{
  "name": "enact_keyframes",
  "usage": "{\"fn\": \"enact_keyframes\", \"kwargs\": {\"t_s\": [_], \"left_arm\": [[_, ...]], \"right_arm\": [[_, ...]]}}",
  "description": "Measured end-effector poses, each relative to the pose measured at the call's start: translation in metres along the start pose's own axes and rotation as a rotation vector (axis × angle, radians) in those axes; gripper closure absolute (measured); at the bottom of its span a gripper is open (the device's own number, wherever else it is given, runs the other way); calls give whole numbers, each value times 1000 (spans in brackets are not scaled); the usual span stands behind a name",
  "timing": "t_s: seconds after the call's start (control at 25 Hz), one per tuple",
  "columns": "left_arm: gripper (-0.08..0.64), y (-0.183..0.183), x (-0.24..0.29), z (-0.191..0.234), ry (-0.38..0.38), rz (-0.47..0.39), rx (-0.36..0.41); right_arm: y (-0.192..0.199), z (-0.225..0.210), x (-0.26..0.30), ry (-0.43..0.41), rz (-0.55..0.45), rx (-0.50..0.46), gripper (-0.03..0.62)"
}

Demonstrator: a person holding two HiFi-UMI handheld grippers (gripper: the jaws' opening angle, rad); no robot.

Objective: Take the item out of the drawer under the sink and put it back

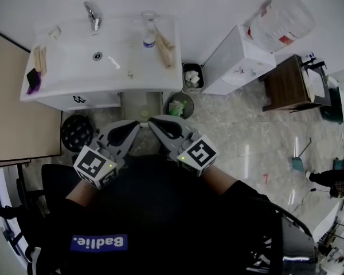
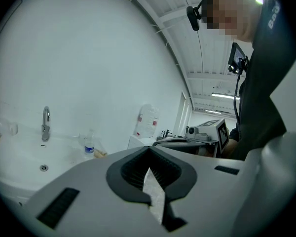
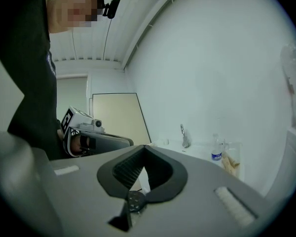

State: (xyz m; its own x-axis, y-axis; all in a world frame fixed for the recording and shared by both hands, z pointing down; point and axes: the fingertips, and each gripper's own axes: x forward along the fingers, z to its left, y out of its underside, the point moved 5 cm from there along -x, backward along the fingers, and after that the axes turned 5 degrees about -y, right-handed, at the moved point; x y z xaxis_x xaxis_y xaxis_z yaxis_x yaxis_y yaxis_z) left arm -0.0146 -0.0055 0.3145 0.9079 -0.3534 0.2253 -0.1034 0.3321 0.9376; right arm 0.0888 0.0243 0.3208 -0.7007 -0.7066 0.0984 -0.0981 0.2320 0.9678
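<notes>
Close to the person's chest, the left gripper [image 1: 139, 124] and the right gripper [image 1: 151, 121] both have their jaws closed on nothing, tips nearly touching each other. The drawer [image 1: 94, 100] under the sink [image 1: 74, 62] lies ahead, apart from the jaws, and looks shut; the item cannot be seen.

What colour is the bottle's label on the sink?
Blue label; clearest in the left gripper view.

White sink [image 1: 69, 67], blue-labelled clear bottle [image 1: 149, 36], dark brown side table [image 1: 285, 85], mottled pale floor [image 1: 235, 136]
</notes>
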Motion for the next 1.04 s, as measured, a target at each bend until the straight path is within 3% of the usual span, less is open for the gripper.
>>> {"fn": "enact_keyframes", "kwargs": {"t_s": [0.64,1.04], "left_arm": [[555,2,-17,5,-53,-53,-7],[555,1,-21,5,-57,-29,-17]], "right_arm": [[5,8,13,-9,39,6,591],[6,7,15,-8,51,15,591]]}}
